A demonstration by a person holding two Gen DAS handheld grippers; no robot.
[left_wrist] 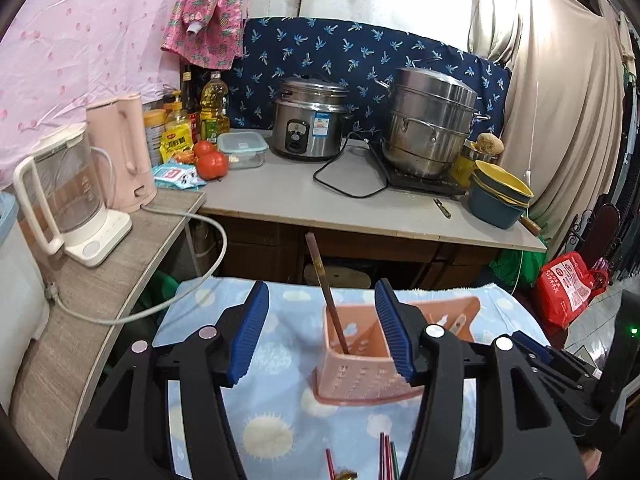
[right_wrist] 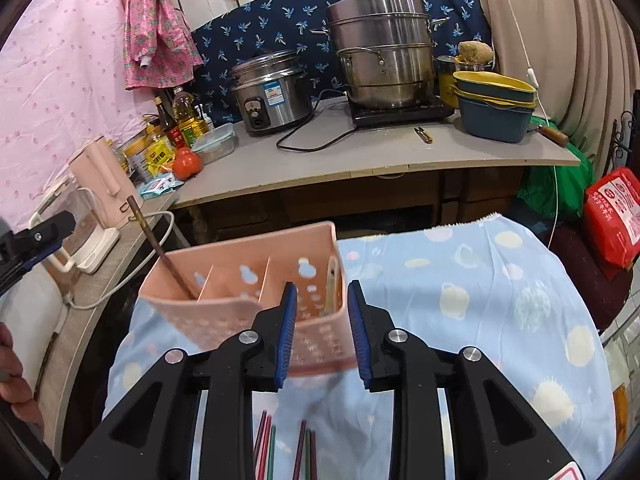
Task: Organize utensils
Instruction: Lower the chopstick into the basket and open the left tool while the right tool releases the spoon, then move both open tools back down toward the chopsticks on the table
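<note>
A pink perforated utensil holder (left_wrist: pixel 360 364) with dividers stands on a blue patterned cloth (left_wrist: pixel 280 420). A brown chopstick (left_wrist: pixel 326 292) leans in its left compartment. My left gripper (left_wrist: pixel 320 336) is open and empty, its jaws astride the holder's left end. In the right wrist view the holder (right_wrist: pixel 224 280) is just ahead, with the chopstick (right_wrist: pixel 160 248) in its left slot. My right gripper (right_wrist: pixel 320 328) is open and empty at the holder's near right corner. Several coloured chopsticks (right_wrist: pixel 284 452) lie on the cloth (right_wrist: pixel 460 320) beneath it, and also show in the left wrist view (left_wrist: pixel 386 456).
A counter (left_wrist: pixel 300 196) behind holds a rice cooker (left_wrist: pixel 310 120), a steel steamer pot (left_wrist: pixel 430 120), stacked bowls (left_wrist: pixel 500 196), tomatoes (left_wrist: pixel 212 162) and bottles. A side shelf (left_wrist: pixel 100 280) on the left carries two kettles (left_wrist: pixel 76 196) and a cord. A red bag (left_wrist: pixel 566 288) sits right.
</note>
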